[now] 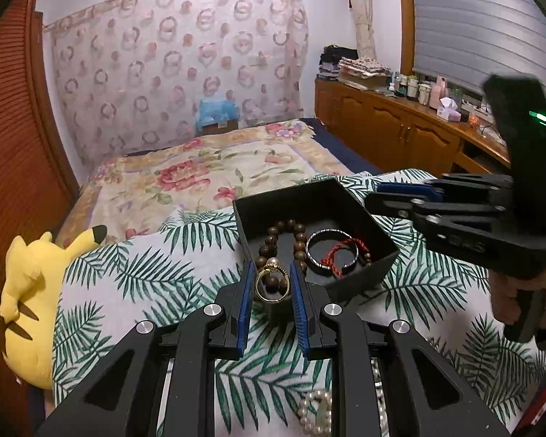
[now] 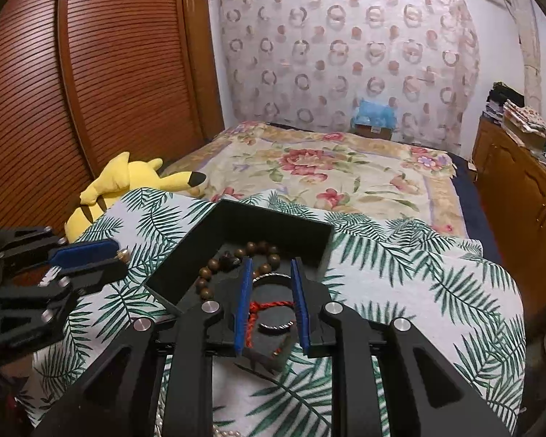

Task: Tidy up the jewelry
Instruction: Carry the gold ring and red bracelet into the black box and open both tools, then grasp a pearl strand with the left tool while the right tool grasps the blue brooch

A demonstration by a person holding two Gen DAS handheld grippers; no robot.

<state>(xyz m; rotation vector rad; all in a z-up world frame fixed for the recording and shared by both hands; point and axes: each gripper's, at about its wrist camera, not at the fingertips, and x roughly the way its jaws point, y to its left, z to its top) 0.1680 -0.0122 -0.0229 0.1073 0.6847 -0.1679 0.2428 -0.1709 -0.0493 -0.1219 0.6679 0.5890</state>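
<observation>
A black open box (image 1: 360, 207) lies on a palm-leaf cloth (image 1: 134, 273). Inside it are a brown wooden bead bracelet (image 1: 289, 227), a silver bangle (image 1: 330, 252) and a red cord (image 1: 334, 255). My left gripper (image 1: 272, 282) is shut on a gold ring with a pearl (image 1: 272, 279), held just over the box's near edge. My right gripper (image 2: 271, 293) is open and empty, over the box (image 2: 273, 223), with the bangle (image 2: 273, 276) and red cord (image 2: 269, 306) between its blue pads. A pearl bracelet (image 1: 313, 413) lies on the cloth below the left gripper.
A yellow plush toy (image 1: 32, 291) lies at the cloth's left edge against a wooden slatted wardrobe (image 2: 102, 73). A floral bedspread (image 2: 327, 171) stretches behind. A wooden cabinet (image 1: 389, 123) with bottles runs along the right.
</observation>
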